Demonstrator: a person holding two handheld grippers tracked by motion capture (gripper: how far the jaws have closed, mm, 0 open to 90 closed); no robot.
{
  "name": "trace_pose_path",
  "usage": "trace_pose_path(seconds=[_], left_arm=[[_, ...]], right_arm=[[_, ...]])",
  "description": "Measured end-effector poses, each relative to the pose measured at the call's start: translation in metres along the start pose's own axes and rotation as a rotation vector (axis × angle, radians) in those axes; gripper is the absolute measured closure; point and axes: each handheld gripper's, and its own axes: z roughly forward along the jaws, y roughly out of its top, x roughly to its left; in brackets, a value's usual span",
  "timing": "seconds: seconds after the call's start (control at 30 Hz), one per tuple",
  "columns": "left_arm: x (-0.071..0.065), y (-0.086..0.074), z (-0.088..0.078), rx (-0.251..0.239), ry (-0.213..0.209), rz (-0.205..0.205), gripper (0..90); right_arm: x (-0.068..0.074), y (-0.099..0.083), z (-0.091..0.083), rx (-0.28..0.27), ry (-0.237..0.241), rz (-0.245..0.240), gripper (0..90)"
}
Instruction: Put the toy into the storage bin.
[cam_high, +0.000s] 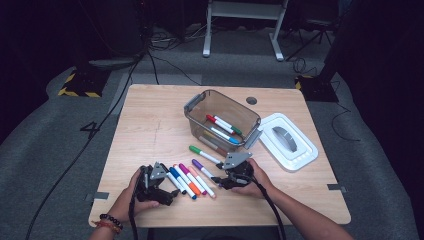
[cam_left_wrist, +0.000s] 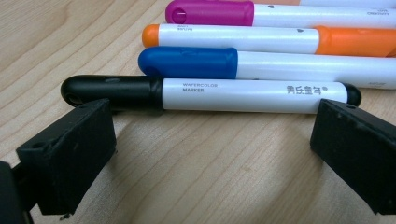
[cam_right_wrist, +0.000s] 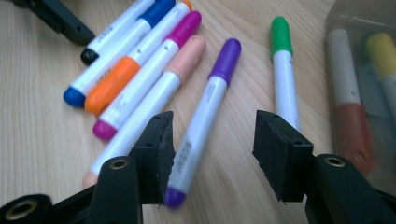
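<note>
Because the right gripper (cam_right_wrist: 210, 154) has its fingers half open around the purple marker (cam_right_wrist: 205, 116) lying on the counter (cam_high: 150, 130), a crooked squeeze could roll it into the peach marker (cam_right_wrist: 154, 100).

Left gripper (cam_high: 159, 184) and right gripper (cam_high: 235, 172): black bodies, each topped by a grey three-cornered plate and trailing a black cable. Fingers (cam_right_wrist: 280, 156) are black ribbed blocks; brass-ringed screw holes sit behind. Beaded bracelets (cam_high: 107, 223) circle the left wrist.
</note>
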Motion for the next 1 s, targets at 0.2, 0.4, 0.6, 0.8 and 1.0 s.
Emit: trace_pose_path(seconds=[0.2,0.4,0.6,0.8,1.0], left_arm=[[0.000,0.000,0.000,0.000,0.000,0.000,0.5],[0.000,0.000,0.000,-0.002,0.002,0.001,0.5],[0.000,0.000,0.000,-0.002,-0.001,-0.001,0.5],[0.000,0.000,0.000,-0.003,-0.002,-0.001,0.5],[0.000,0.000,0.000,-0.001,-0.003,0.000,0.5]], right_arm=[[0.004,0.010,0.020,0.004,-0.016,0.011,47.4],[0.003,0.020,0.042,0.006,-0.030,0.037,48.2],[-0.003,0.023,0.055,0.015,-0.064,0.078,50.5],[-0.003,0.023,0.061,-0.007,-0.036,0.095,62.8],[-0.003,0.023,0.059,-0.004,-0.031,0.098,74.0]])
